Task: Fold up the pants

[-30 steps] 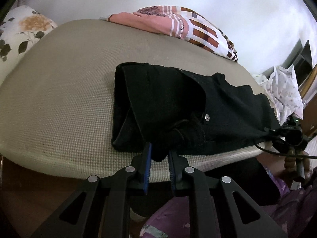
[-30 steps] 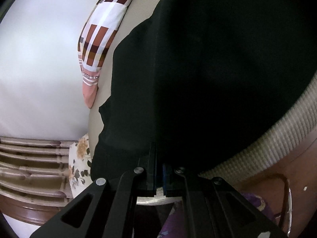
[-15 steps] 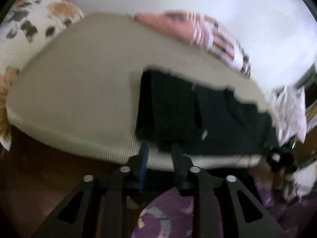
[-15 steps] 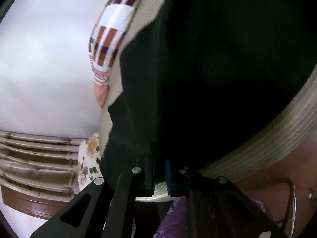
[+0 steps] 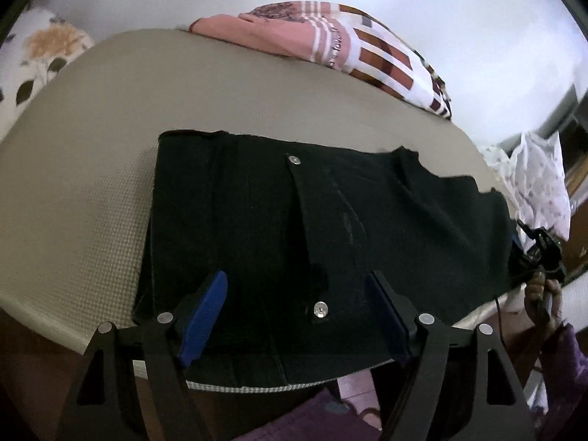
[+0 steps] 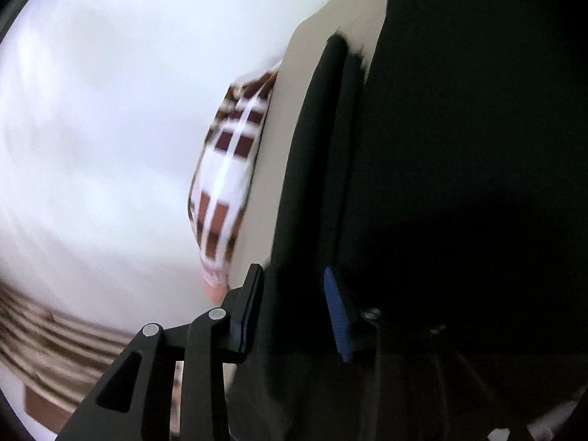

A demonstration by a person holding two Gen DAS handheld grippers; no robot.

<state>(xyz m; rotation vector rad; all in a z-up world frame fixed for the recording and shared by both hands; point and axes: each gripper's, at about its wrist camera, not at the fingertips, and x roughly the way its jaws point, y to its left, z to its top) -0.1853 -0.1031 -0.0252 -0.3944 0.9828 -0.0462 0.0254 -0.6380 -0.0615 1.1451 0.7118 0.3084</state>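
Black pants [image 5: 294,228] lie folded flat on the beige mattress [image 5: 92,183], waistband toward me, with metal buttons showing. My left gripper [image 5: 297,308] is open; its blue-padded fingers stand wide apart just above the near edge of the pants and hold nothing. My right gripper [image 6: 294,305] is open over the dark cloth [image 6: 459,183]; the pants edge lies between its jaws, unclamped. That view is blurred. The right gripper also shows at the far right of the left wrist view [image 5: 544,253].
A pink, white and brown checked cloth [image 5: 349,47] lies at the mattress's far edge, also in the right wrist view [image 6: 228,183]. A floral pillow [image 5: 40,55] is at the left. White flowered fabric [image 5: 536,180] hangs at the right. A white wall is behind.
Both grippers have opened and let go of the pants. The pants now lie flat on the mattress. The left gripper has moved closer over them; the right view has swung.
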